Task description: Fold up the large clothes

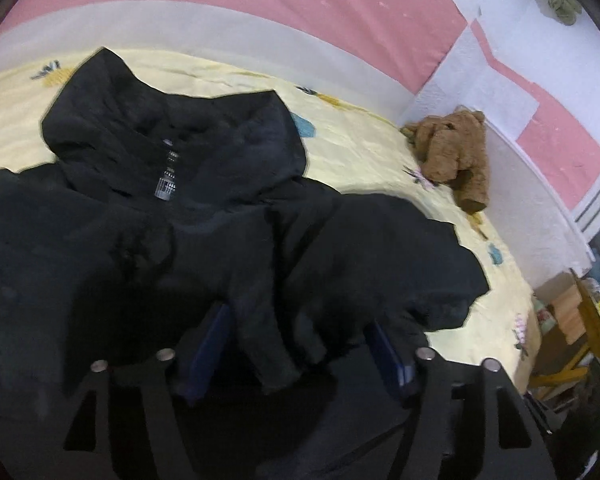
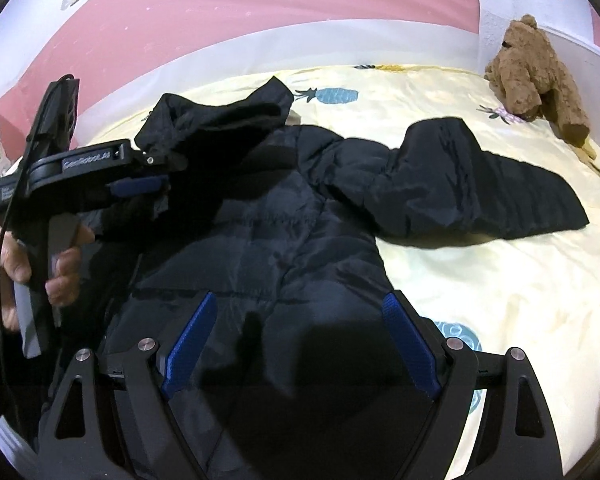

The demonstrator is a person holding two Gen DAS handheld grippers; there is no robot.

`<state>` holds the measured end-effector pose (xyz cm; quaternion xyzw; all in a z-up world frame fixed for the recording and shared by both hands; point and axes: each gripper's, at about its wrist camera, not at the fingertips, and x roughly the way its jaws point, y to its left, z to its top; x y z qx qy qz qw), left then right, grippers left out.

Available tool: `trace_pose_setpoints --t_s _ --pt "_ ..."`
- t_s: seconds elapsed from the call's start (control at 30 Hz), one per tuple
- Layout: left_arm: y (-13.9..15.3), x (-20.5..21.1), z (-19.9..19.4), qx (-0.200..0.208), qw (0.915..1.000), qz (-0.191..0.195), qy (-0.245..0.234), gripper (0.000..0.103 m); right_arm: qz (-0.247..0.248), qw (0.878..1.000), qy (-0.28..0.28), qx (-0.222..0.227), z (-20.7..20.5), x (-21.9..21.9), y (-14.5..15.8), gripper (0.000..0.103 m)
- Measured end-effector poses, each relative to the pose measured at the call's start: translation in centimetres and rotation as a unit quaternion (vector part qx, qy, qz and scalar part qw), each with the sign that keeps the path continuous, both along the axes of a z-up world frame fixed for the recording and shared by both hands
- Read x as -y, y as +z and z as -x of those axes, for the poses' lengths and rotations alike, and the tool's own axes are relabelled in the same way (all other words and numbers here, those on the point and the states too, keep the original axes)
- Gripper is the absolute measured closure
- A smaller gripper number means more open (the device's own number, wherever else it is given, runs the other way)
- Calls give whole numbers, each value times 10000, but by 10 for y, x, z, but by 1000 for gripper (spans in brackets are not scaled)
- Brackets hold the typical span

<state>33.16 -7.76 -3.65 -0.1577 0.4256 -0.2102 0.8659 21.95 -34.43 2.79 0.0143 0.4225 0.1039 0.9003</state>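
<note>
A large black hooded puffer jacket (image 2: 284, 208) lies spread on the yellow bedsheet (image 2: 480, 280), hood (image 1: 148, 128) toward the headboard, one sleeve (image 2: 480, 192) stretched out to the right. My left gripper (image 1: 300, 320) has its jaws wide apart with a fold of jacket fabric (image 1: 268, 340) draped between them. It also shows in the right wrist view (image 2: 140, 184), at the jacket's left side near the hood. My right gripper (image 2: 300, 320) is open and empty, hovering over the jacket's lower body.
A brown teddy bear (image 2: 536, 72) sits at the bed's far right corner against the white wall. A pink and white padded headboard (image 2: 260, 12) runs along the back. Wooden furniture and clutter (image 1: 572, 320) stand beyond the bed's right edge.
</note>
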Motion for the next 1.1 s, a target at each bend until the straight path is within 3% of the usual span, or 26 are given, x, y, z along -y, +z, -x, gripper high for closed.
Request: trace_pose_setpoints --t_s 0.2,0.33,0.43,0.5,0.63,0.73,0.83,0.97,1.1 --pt "30 -17 19 375 9990 237 -92 26 166 9997 54 162 -15 -14 15 18" --pt "53 -71 21 720 9960 -194 485 26 304 9989 228 270 -42 -37 20 19" --pt "47 -117 10 658 9890 -722 1112 26 400 9984 337 229 -70 -58 13 38" --pt "37 -150 -1 537 9816 -992 1538 36 452 9983 370 40 -98 -70 0 51" --pt "6 -190 -17 161 9731 -1072 2033 50 547 9970 351 -427 -141 -81 -32 57" --pt "-24 -197 -25 -76 9742 -1017 2015 53 639 9960 309 -550 -163 -78 -58 57" --pt "-38 -190 -27 -49 9756 -1084 1911 53 425 9970 205 -617 -173 -72 -69 57" --pt "-28 -191 -20 -75 9760 -1109 1875 53 408 9976 175 -538 -164 -69 -49 57" --pt "0 -202 -13 325 9728 -1142 1988 53 246 9995 93 -164 -168 -64 -22 57"
